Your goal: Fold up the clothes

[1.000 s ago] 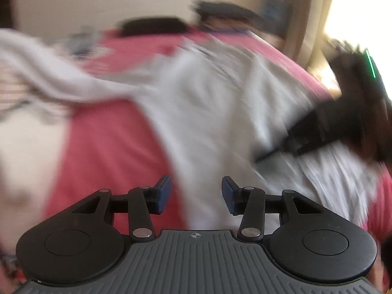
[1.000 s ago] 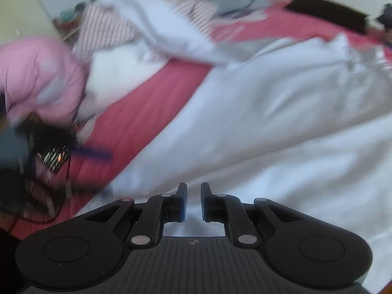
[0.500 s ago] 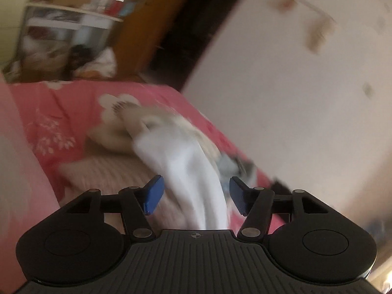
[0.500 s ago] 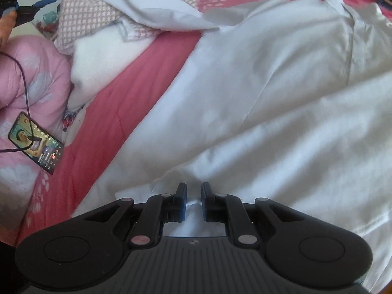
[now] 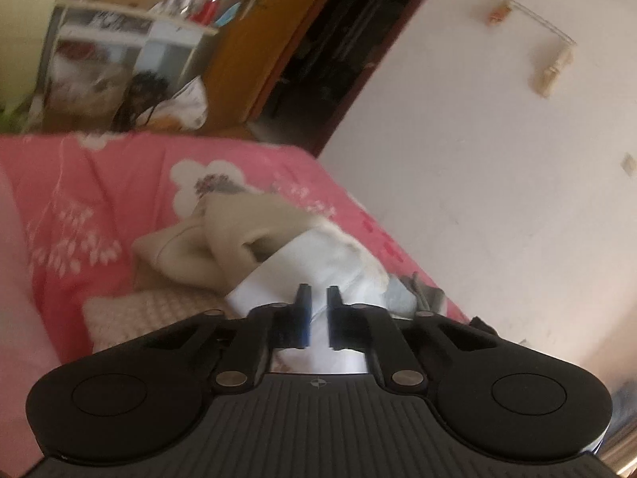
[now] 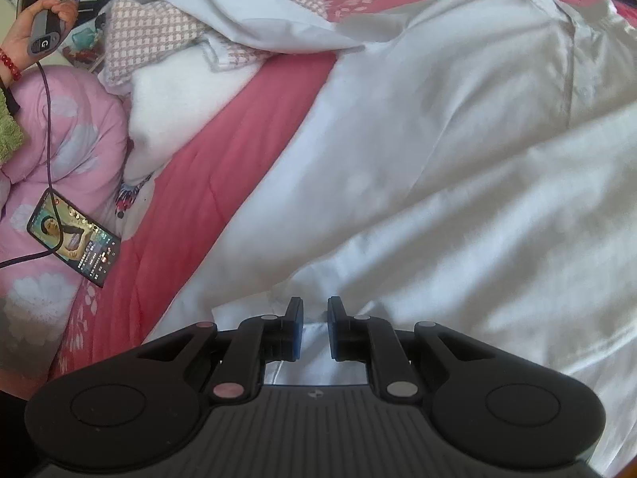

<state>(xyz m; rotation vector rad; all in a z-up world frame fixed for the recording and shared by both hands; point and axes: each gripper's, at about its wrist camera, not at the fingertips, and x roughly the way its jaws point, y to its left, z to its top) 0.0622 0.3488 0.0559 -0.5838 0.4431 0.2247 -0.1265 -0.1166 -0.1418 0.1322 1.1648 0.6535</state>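
A bed with a red-pink floral bedspread [image 6: 223,183] is filling the lower part of both views; beyond it, the left wrist view is showing a cream wall [image 5: 497,159], a dark doorway [image 5: 342,51] and a cluttered shelf unit [image 5: 131,36].

The white shirt [image 6: 438,167] is lying spread across the bedspread, covering most of the right wrist view. The right gripper [image 6: 315,328] is pinching the shirt's near edge, jaws narrowed onto the fabric. The left gripper [image 5: 317,320] is closing narrowly on a white sleeve [image 5: 318,263], which is running forward from between its fingers.

Surrounding items: a beige garment [image 5: 223,239] is bunching directly behind the sleeve, and a checked pink cloth [image 6: 155,36] is lying under the sleeve at the shirt's upper left. A phone [image 6: 73,239], screen lit, is resting on a pink quilt [image 6: 75,143] with a cable attached. The left hand [image 6: 38,30] is gripping the left gripper's handle at the frame's upper left.
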